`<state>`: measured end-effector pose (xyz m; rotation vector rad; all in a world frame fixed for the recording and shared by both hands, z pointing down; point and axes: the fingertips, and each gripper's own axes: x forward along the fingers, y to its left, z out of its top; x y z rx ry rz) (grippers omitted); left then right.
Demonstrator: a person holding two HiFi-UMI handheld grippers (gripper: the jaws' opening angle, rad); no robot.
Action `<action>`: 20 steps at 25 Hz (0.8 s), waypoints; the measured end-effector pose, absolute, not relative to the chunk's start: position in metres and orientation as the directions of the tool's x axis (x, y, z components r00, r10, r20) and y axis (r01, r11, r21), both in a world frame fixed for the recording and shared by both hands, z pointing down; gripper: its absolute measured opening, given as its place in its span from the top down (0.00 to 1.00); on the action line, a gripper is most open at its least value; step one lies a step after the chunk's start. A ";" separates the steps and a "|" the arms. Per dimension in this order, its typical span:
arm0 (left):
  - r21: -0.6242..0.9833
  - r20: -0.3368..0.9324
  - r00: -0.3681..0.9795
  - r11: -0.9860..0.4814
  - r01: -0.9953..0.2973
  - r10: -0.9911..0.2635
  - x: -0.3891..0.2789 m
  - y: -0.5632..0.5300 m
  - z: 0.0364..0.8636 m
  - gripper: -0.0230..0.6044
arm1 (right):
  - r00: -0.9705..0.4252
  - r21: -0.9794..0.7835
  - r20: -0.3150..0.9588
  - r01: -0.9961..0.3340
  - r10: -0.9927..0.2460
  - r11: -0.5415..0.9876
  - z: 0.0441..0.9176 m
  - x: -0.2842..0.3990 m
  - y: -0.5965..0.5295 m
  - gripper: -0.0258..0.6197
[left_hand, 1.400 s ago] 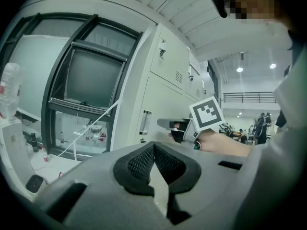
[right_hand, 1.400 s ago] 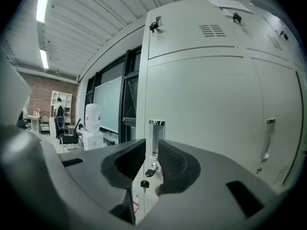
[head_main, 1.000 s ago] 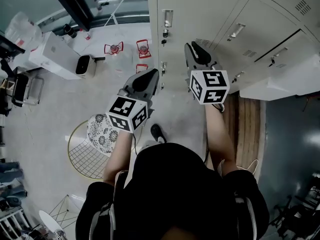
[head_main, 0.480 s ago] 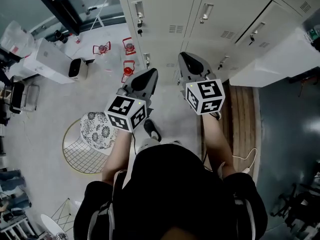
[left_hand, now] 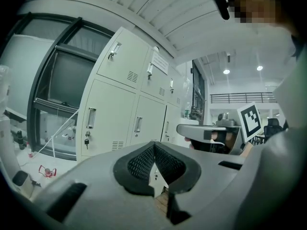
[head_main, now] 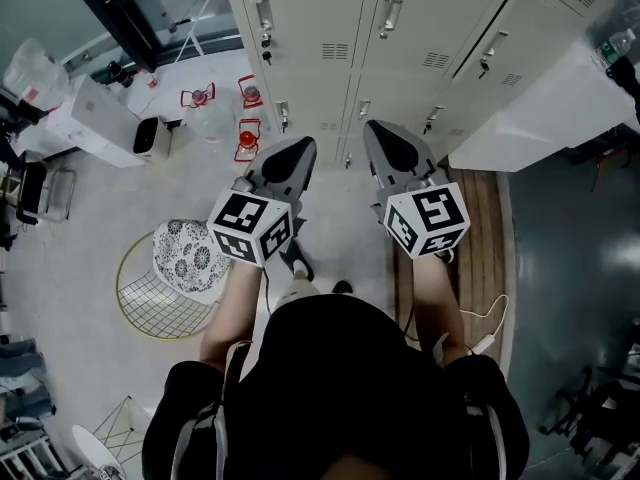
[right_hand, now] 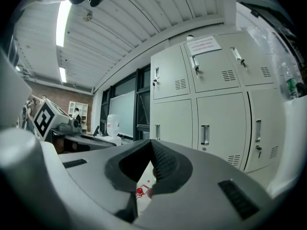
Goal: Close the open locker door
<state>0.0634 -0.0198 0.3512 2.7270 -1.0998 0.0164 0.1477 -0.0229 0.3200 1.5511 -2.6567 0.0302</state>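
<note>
Ahead of the left hand-held gripper (head_main: 298,150), the lockers (head_main: 310,28) look like smooth, matt painted metal with shiny handles (head_main: 263,13). The gripper's shell (left_hand: 96,190) is matt grey plastic, its pads (left_hand: 142,164) black ribbed rubber.

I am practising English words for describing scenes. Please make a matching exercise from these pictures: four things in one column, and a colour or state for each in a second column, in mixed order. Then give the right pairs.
Things
1. patterned cushion
2. small wire stands on the floor
3. floor strip at the right
4. left gripper

Colour or state
a. red
b. jaws together, nothing held
c. flowery pattern, dark on white
d. wood brown

Pairs: 1-c; 2-a; 3-d; 4-b
</note>
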 end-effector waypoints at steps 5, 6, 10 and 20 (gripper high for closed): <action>0.174 0.060 0.724 -0.707 -0.686 -0.687 0.067 -0.005 0.341 0.94 | -0.497 -0.015 0.045 -0.868 -0.867 0.497 0.312 0.163 0.002 0.95; 0.174 0.056 0.724 -0.708 -0.685 -0.687 0.067 -0.003 0.339 0.94 | -0.494 -0.017 0.046 -0.869 -0.868 0.494 0.313 0.165 0.006 0.95; 0.174 0.045 0.729 -0.713 -0.679 -0.683 0.070 0.005 0.337 0.94 | -0.485 -0.013 0.059 -0.874 -0.873 0.485 0.318 0.171 0.017 0.95; 0.159 0.041 0.758 -0.745 -0.648 -0.651 0.085 0.014 0.333 0.94 | -0.461 -0.032 0.063 -0.888 -0.885 0.460 0.320 0.182 0.029 0.95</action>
